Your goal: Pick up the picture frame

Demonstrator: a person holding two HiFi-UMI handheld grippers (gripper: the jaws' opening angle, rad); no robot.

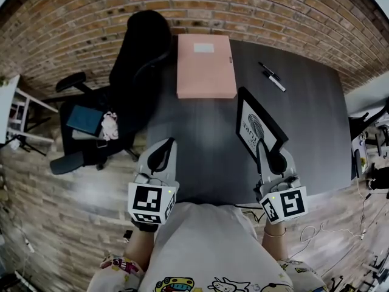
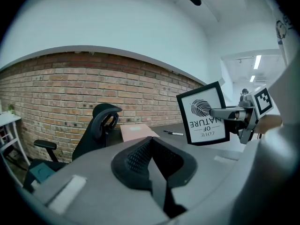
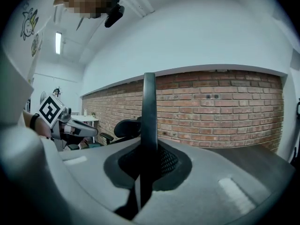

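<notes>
The black picture frame with a white leaf print is lifted off the dark desk, tilted. My right gripper is shut on its near edge. Seen edge-on in the right gripper view, the frame is a thin dark bar clamped between the jaws. In the left gripper view the frame hangs upside down at the right with the right gripper on it. My left gripper hovers over the desk's near left, shut with nothing in it; the left gripper shows its jaws pressed together.
A pink flat box lies at the desk's far side. A pen and a marker lie far right. A black office chair stands left of the desk, before a brick wall.
</notes>
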